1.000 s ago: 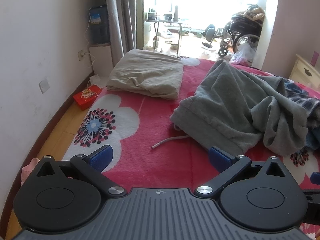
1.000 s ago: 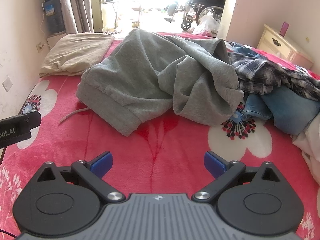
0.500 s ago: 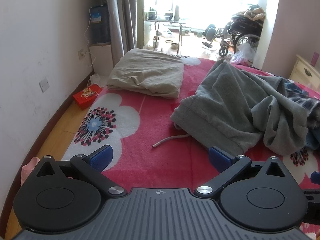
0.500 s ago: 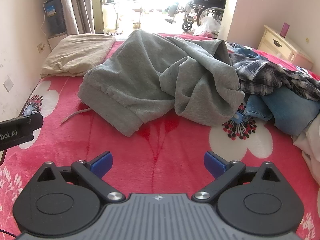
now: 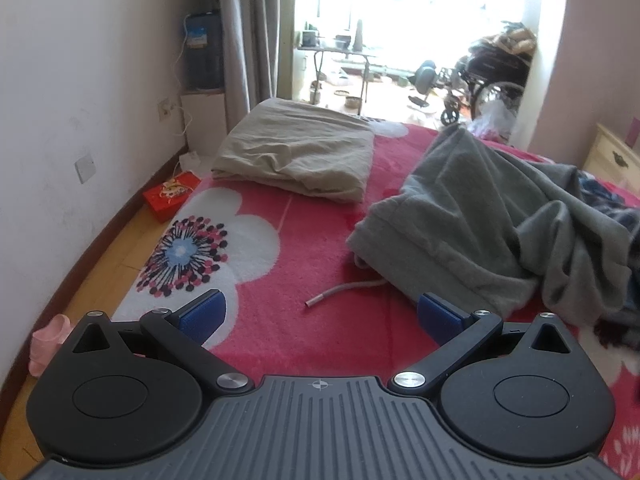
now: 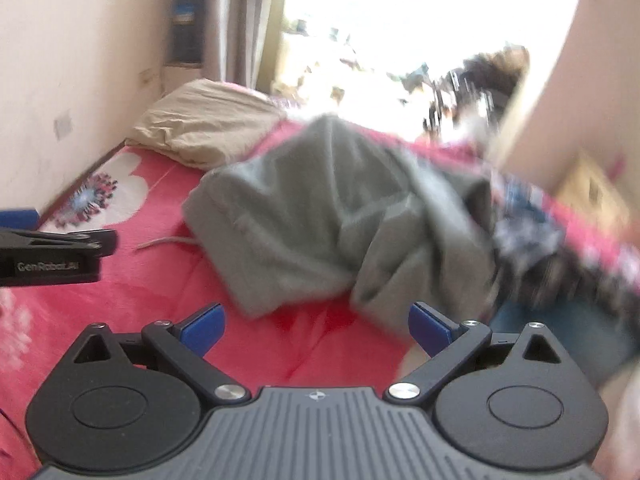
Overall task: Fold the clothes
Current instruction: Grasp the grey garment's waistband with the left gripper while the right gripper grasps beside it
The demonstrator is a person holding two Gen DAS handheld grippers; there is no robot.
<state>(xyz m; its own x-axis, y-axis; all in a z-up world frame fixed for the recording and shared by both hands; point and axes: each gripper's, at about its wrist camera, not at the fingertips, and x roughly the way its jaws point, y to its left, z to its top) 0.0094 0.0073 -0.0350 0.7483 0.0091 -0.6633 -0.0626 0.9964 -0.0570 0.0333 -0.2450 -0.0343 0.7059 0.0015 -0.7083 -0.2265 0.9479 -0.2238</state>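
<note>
Fingers (image 5: 202, 312) on my left gripper (image 5: 320, 312) and right gripper (image 6: 316, 322) gape wide, empty, over bare red bed (image 5: 312, 248); one crumpled grey garment (image 5: 480, 220) lies just beyond, right of one beige pillow (image 5: 296, 156).

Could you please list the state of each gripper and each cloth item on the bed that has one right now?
Left gripper: open, holding nothing.
Right gripper: open, holding nothing; its view is motion-blurred.
Grey fleece sweatshirt: crumpled, unfolded, on the red floral blanket.
White drawstring cord: loose, trailing from the sweatshirt hem.
Beige cloth bundle: folded, lying flat.
Plaid shirt: heaped, unfolded, blurred.
</note>
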